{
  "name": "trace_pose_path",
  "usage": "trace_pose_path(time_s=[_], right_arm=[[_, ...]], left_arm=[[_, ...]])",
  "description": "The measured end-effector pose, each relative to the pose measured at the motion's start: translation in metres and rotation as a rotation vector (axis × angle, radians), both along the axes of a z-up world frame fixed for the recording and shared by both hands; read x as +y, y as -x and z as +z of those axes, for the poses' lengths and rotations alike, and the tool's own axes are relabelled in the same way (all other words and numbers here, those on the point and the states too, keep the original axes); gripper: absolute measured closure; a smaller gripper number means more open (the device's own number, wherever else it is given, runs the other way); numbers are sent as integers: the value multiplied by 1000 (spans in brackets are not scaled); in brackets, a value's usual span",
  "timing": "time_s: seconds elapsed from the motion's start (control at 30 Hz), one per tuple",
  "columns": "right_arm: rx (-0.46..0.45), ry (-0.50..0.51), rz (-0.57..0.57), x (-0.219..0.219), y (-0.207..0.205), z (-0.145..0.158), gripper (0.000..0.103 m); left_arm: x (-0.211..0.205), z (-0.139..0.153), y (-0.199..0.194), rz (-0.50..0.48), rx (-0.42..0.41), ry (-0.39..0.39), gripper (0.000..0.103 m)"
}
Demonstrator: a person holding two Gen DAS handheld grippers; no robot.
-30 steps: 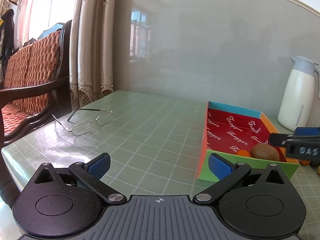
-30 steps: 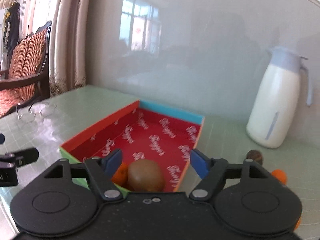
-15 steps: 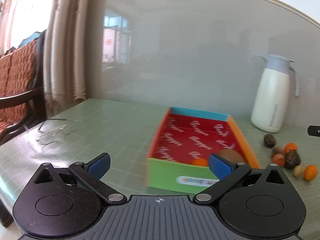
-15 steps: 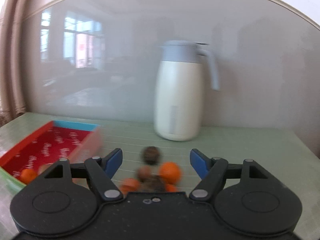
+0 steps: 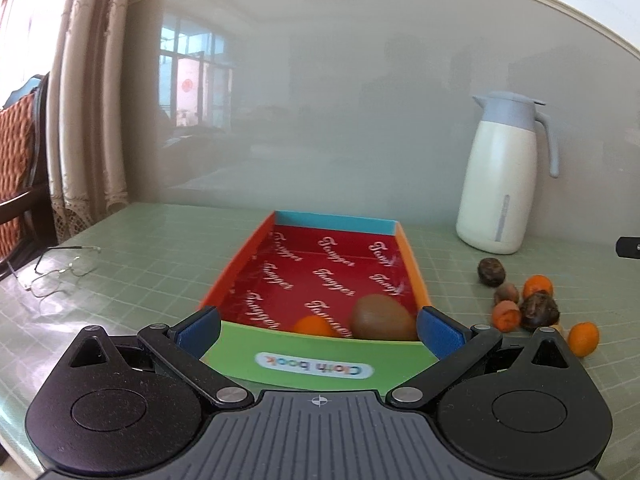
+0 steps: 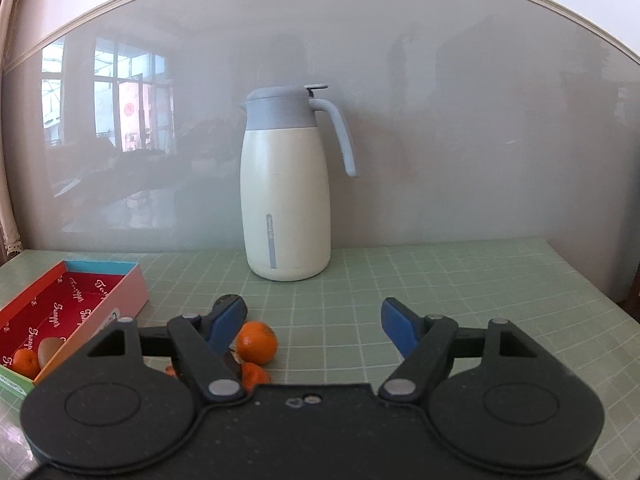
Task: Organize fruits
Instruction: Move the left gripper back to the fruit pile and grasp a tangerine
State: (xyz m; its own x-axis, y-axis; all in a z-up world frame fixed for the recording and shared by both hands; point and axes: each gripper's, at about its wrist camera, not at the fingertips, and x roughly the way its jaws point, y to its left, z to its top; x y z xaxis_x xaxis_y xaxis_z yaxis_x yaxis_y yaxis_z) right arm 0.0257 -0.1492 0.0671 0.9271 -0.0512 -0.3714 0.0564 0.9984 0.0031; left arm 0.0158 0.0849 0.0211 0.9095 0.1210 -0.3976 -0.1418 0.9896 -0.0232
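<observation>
Flanking box [image 5: 308, 368]: glasses [image 5: 60, 272] left | jug [image 5: 500, 184], loose fruit [image 5: 536, 304] right

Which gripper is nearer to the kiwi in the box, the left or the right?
Left. The left gripper faces the box's near end, the kiwi just beyond. The right gripper is off beside the box.

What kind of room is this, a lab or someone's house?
Most likely a lived-in home, perhaps a dining or sitting room. A wooden chair with a patterned cushion stands by lace-trimmed curtains, and a thermos jug and a pair of eyeglasses sit on the green tiled table.
</observation>
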Motion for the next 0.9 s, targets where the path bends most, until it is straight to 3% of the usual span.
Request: trace_pose_path(time_s=[0.9], right_arm=[[-6, -15, -169, -103, 29, -2, 27]], left_arm=[[-126, -16, -27, -225, 55, -27, 0]])
